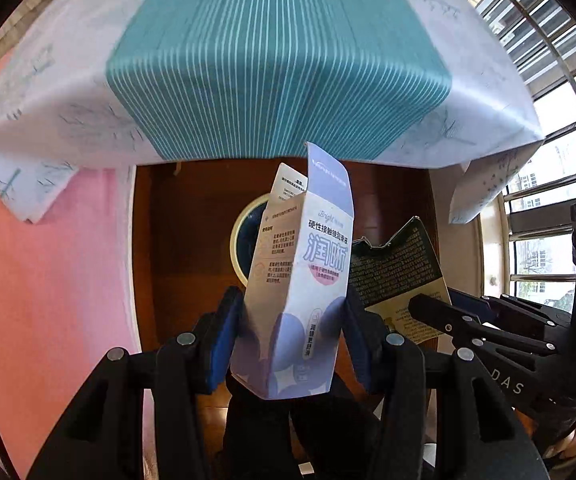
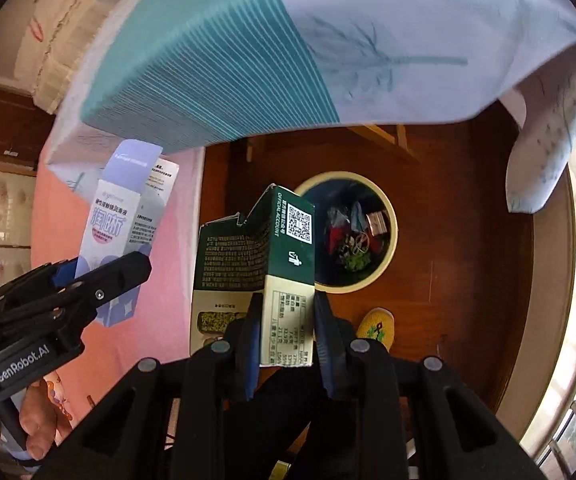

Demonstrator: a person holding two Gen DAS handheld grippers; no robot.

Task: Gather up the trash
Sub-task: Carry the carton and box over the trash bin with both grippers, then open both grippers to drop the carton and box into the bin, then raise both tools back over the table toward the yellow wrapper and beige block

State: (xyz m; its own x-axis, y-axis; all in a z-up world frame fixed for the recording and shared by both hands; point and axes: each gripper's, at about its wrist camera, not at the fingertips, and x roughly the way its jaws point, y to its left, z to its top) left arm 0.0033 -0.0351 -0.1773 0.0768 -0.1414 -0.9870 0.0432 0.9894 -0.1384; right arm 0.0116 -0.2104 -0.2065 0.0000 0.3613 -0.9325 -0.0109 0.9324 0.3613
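Trash is in both your hands: the left claw [image 1: 291,328] pinches the pale blue box [image 1: 301,280], the right claw [image 2: 288,328] pinches the green carton [image 2: 262,264], both above the floor near the round bin [image 2: 387,208]. Let go too soon and either box may land beside the rim; the blue one hangs further off.

Striped tablecloth [image 1: 276,64], wooden floor [image 2: 467,240], yellow slipper [image 2: 375,326].

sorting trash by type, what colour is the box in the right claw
Dark green with a cream lower band: the green box, seen best in the right wrist view.
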